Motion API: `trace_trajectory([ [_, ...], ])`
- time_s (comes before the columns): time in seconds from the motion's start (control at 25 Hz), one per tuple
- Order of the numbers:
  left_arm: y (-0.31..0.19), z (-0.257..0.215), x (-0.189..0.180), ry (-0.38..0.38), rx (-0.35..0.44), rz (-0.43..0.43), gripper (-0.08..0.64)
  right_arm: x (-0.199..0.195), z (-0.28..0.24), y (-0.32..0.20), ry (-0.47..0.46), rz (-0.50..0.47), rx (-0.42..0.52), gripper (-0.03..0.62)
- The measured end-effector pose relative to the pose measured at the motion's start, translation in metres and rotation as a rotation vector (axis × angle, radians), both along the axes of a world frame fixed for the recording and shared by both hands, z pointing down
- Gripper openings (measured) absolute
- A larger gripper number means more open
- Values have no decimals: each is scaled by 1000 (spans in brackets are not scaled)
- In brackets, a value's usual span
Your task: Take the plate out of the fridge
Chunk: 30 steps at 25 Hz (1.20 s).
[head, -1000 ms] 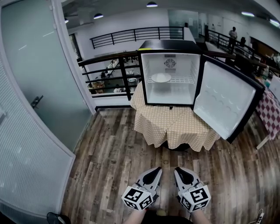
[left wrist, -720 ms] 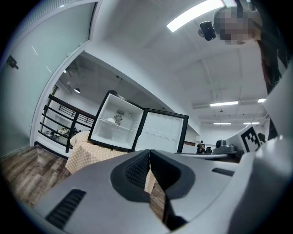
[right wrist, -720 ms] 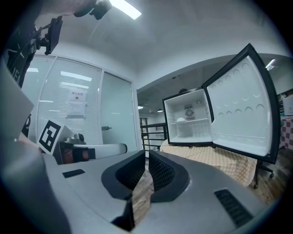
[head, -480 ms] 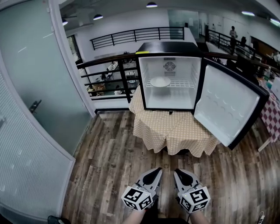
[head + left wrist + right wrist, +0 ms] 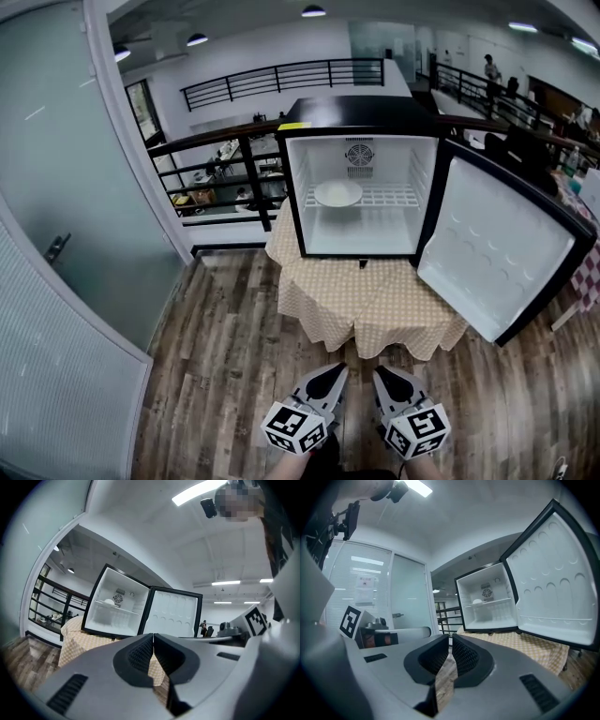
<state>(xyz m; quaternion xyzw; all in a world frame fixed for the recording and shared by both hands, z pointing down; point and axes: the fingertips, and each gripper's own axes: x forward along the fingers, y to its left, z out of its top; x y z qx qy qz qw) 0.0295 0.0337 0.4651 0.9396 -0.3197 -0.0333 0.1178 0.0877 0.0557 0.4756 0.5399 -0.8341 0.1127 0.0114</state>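
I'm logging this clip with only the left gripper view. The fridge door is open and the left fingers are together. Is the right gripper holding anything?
Observer: No. The right gripper view shows the right gripper shut, with nothing between its fingers.
Operator: How near are the grippers to the fridge?
Observer: Well short of it. In the head view, the left gripper and the right one hang over the wooden floor, in front of the cloth-covered table that carries the fridge.
Operator: Where does the plate sit?
Observer: The head view shows the plate on the left part of the wire shelf, with nothing else on the shelf.
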Motion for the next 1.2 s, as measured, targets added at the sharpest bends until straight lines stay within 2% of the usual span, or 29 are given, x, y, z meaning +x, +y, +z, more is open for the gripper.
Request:
trace_trajectory([
  [0.4, -82, -9, 2, 2, -2, 41, 11, -2, -5, -83, -16, 32, -21, 44],
  [0.8, -166, -5, -13, 5, -12, 39, 11, -19, 2, -168, -26, 28, -38, 44],
  [1.08, -202, 1, -24, 23, -19, 40, 11, -33, 7, -204, -16, 30, -39, 44],
  [1.2, -204, 7, -23, 27, -39, 53, 11, -37, 17, -207, -3, 27, -68, 44],
])
